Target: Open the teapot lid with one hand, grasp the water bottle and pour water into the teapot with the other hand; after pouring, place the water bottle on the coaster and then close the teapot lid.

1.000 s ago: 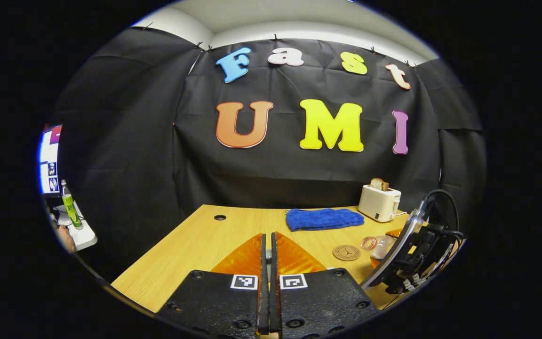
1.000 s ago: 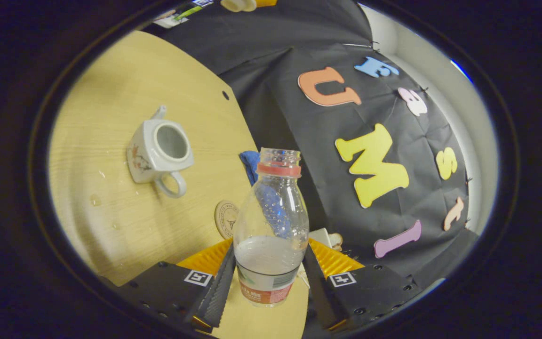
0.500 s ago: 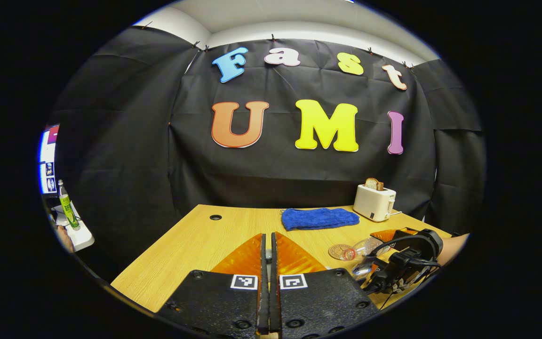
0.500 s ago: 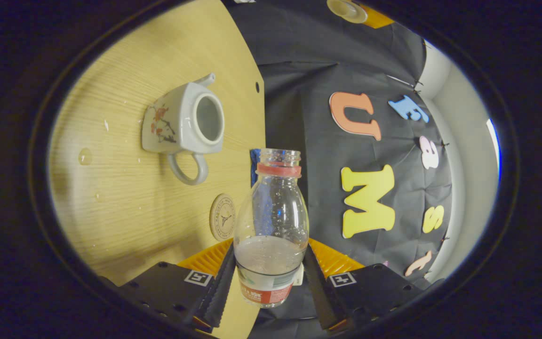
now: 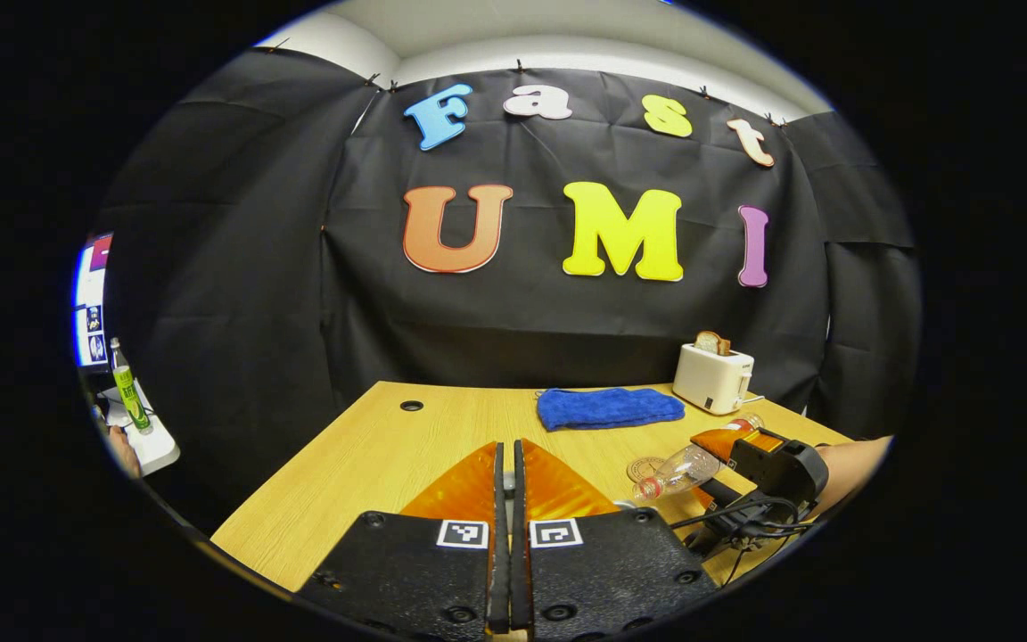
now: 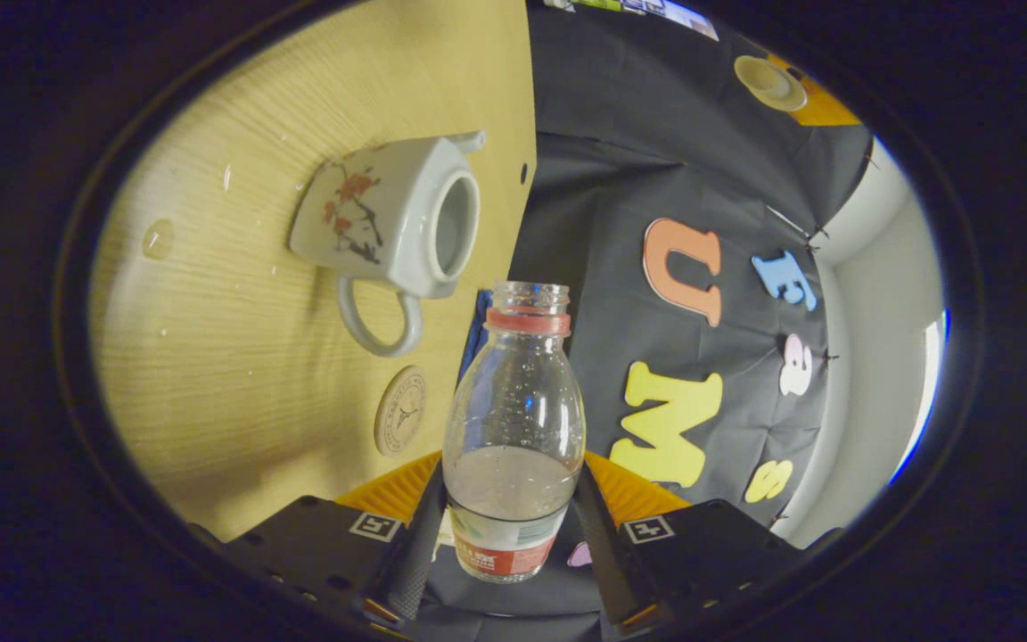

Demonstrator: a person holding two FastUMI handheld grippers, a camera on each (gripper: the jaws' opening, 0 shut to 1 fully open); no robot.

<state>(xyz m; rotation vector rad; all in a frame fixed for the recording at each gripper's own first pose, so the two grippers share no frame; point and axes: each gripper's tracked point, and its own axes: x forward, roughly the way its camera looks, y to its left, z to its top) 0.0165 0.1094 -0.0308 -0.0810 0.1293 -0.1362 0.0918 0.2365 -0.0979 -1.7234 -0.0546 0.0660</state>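
In the right gripper view my right gripper (image 6: 511, 499) is shut on a clear water bottle (image 6: 513, 419) with a red neck ring and no cap. The bottle is tipped over, its mouth close to the white flowered teapot (image 6: 389, 218), which stands open on the table. A round coaster (image 6: 400, 411) lies beside the teapot's handle. The left gripper view shows the bottle (image 5: 683, 468) lying nearly level in the right gripper (image 5: 717, 455), over the coaster (image 5: 647, 465). My left gripper (image 5: 505, 464) is shut; farther off, the right gripper view shows it holding the teapot lid (image 6: 768, 82) aloft.
A blue cloth (image 5: 610, 407) and a white toaster (image 5: 712, 377) holding a slice of bread sit at the table's back. Near the far left edge is a cable hole (image 5: 411, 406). Water drops (image 6: 157, 239) dot the wood by the teapot. A green bottle (image 5: 128, 392) stands off-table left.
The right gripper has rolled further, tipping the bottle closer to level and bringing its mouth nearer the teapot's opening. The left gripper has barely moved and stays shut.
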